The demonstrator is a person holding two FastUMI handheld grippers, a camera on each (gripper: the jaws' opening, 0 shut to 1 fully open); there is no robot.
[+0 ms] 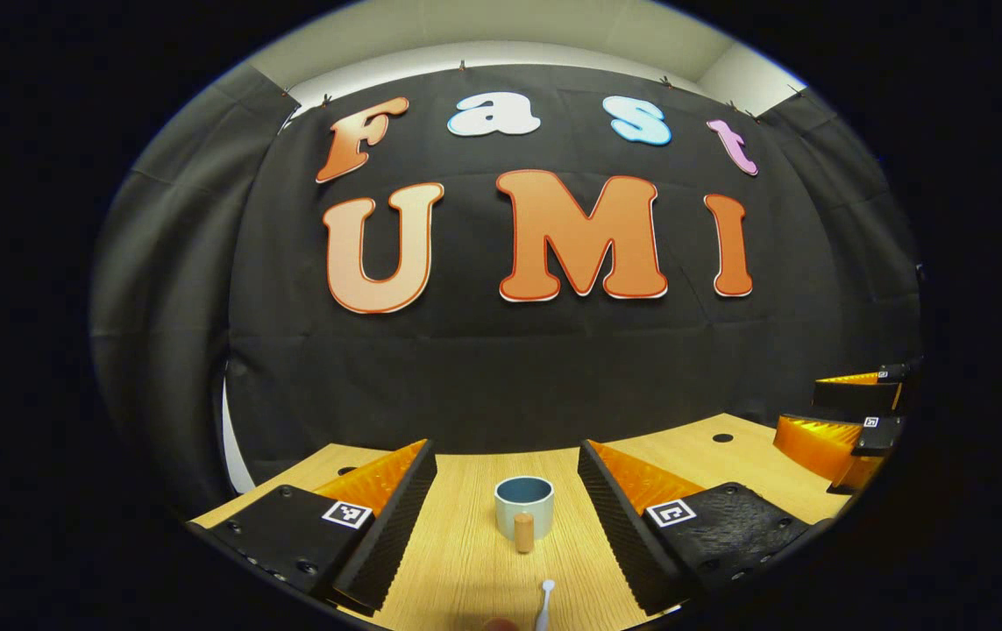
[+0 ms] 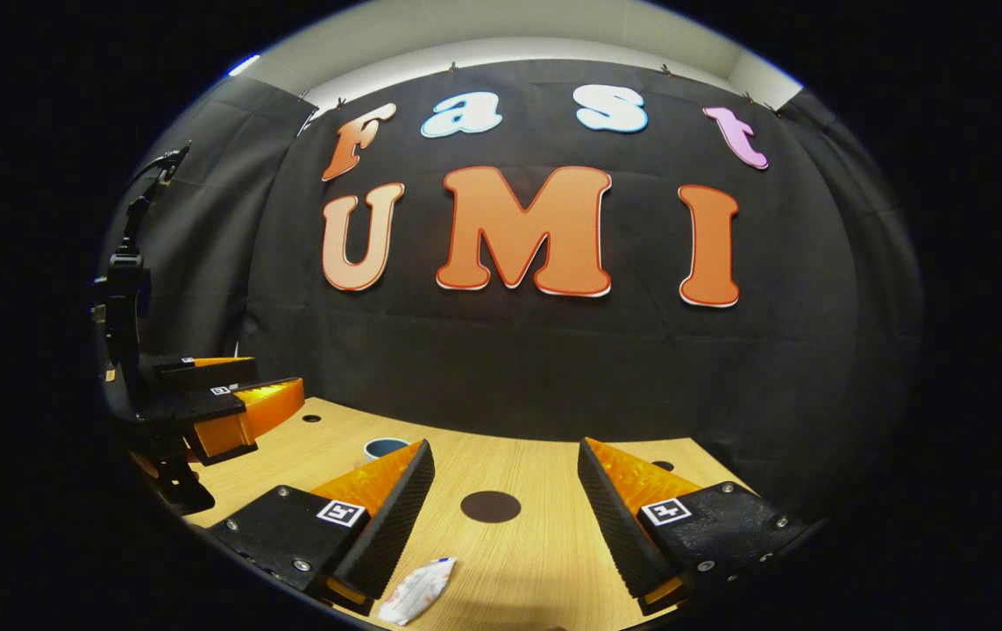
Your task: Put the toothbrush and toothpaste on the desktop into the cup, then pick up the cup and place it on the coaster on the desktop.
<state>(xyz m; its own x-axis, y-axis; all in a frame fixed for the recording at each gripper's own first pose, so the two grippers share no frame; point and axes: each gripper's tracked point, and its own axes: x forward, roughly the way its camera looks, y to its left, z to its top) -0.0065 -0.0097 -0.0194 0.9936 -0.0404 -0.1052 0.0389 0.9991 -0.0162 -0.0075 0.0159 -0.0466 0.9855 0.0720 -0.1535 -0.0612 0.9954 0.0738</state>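
Both grippers apart, holding nothing: left gripper [image 1: 507,517], right gripper [image 2: 506,513]. Cup [image 1: 524,506] upright on desk [image 1: 457,561], between left fingers. Toothbrush [image 1: 545,603] near cup. Toothpaste [image 2: 417,590] beside right gripper's finger. Coaster [image 2: 490,506] ahead.

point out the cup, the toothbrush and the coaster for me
cup [image 1: 524,506], left gripper view, on its outer wall above the wooden handle.
toothbrush [image 1: 546,599], left gripper view, on its white stem near the head.
coaster [image 2: 490,506], right gripper view, on the middle of the dark round disc.
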